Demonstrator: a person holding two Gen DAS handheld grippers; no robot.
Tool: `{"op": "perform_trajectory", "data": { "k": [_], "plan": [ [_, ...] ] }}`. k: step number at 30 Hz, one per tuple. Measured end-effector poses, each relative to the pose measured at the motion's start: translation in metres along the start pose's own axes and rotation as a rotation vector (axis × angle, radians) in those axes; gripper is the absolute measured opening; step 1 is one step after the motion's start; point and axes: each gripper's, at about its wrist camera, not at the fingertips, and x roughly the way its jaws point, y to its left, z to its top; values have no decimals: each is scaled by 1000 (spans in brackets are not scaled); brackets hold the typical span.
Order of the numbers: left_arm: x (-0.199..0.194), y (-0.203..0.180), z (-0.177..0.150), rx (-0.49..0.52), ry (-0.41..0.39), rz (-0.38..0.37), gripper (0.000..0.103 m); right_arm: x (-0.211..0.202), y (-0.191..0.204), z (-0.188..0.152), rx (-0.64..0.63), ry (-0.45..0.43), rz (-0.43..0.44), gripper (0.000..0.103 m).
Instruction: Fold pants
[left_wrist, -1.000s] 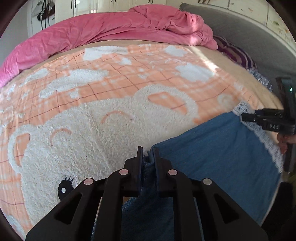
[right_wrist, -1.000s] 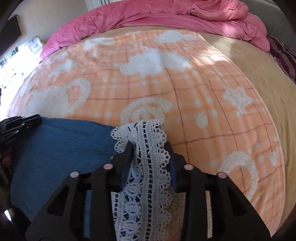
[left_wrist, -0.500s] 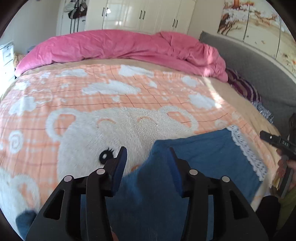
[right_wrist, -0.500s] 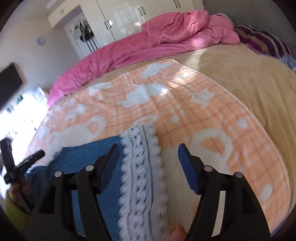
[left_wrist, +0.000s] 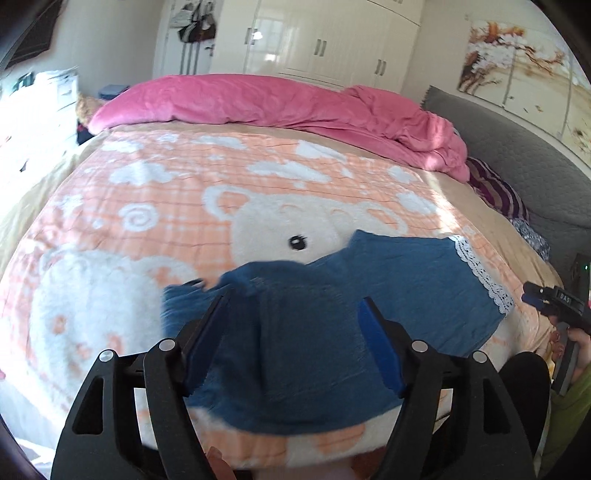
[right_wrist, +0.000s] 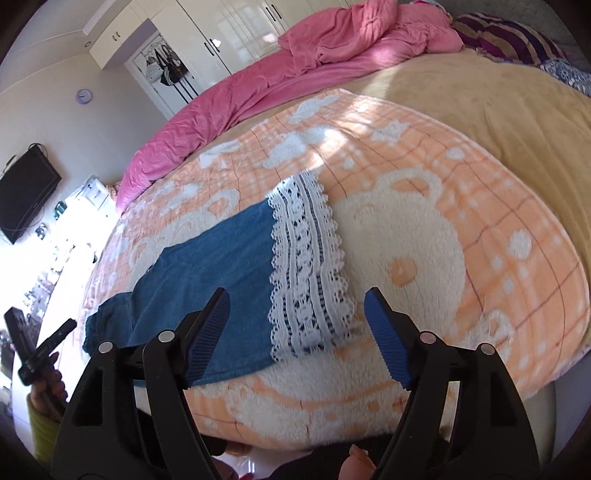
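The pants (left_wrist: 388, 295), blue with a white lace hem (right_wrist: 308, 269), are laid flat on the orange bear-print blanket (left_wrist: 147, 206) near the bed's front edge.

In the left wrist view the left gripper (left_wrist: 293, 314) is held above the lower centre of the frame, tilted down toward the bed. Its blue-padded fingers (left_wrist: 380, 347) are spread wide; they have just been opening, and the pants are seen between them but are not pressed by the pads. The bunched waist end of the pants lies just beyond the fingertips, and the lace hem lies toward the right of the frame. At the right edge the right gripper (left_wrist: 554, 301) is seen, gripped by a hand (left_wrist: 581, 341), just off the lace hem and apart from it.

In the right wrist view the right gripper (right_wrist: 297, 306) is likewise pointed downward over the lower centre. Its fingers (right_wrist: 386, 339) are parted wide, having just been opening, with the lace hem visible between them and untouched. The blue cloth runs off to the left of the frame. At the lower left edge the left gripper (right_wrist: 44, 350) is seen in a hand (right_wrist: 44, 391), beside the waist end. A pink duvet (right_wrist: 295, 70) is heaped along the far side of the bed.
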Motion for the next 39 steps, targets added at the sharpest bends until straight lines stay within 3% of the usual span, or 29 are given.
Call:
{"op": "perform_trajectory", "data": {
  "k": [4, 8, 10, 16, 19, 21, 23, 24, 26, 28, 30, 32, 36, 39],
  "plan": [
    [-10, 26, -12, -31, 13, 93, 75, 7, 3, -5, 20, 35, 8, 73],
    [-3, 47, -24, -98, 64, 118, 77, 10, 0, -7, 32, 47, -21, 76],
    [7, 54, -32, -146, 108, 111, 84, 10, -7, -5, 60, 54, -44, 76],
    [29, 56, -45, -227, 145, 48, 84, 18, -24, -7, 140, 93, -37, 76],
    [42, 57, -47, -269, 172, 64, 83, 27, -24, -7, 146, 104, -43, 76],
    [48, 58, -47, -315, 185, 67, 82, 34, -20, -6, 129, 114, -46, 66],
    [50, 59, -47, -342, 177, 64, 77, 40, -15, -8, 124, 128, -14, 48],
    [50, 59, -47, -356, 175, 66, 64, 41, -12, -9, 117, 131, -8, 44],
    [51, 58, -47, -363, 167, 59, 50, 43, -10, -10, 107, 125, -2, 23],
    [49, 56, -47, -354, 161, 47, 44, 38, -7, -10, 96, 99, 18, 19],
    [45, 56, -46, -347, 153, 47, 44, 27, 0, -8, 46, 65, -29, 19],
    [40, 55, -46, -325, 142, 65, 44, 20, -2, -5, 45, 61, -23, 19],
    [45, 54, -55, -278, 151, 108, 47, 33, -8, -12, 32, 128, -100, 19],
    [45, 56, -56, -277, 146, 109, 50, 36, -14, -16, 59, 140, -105, 21]
  ]
}}
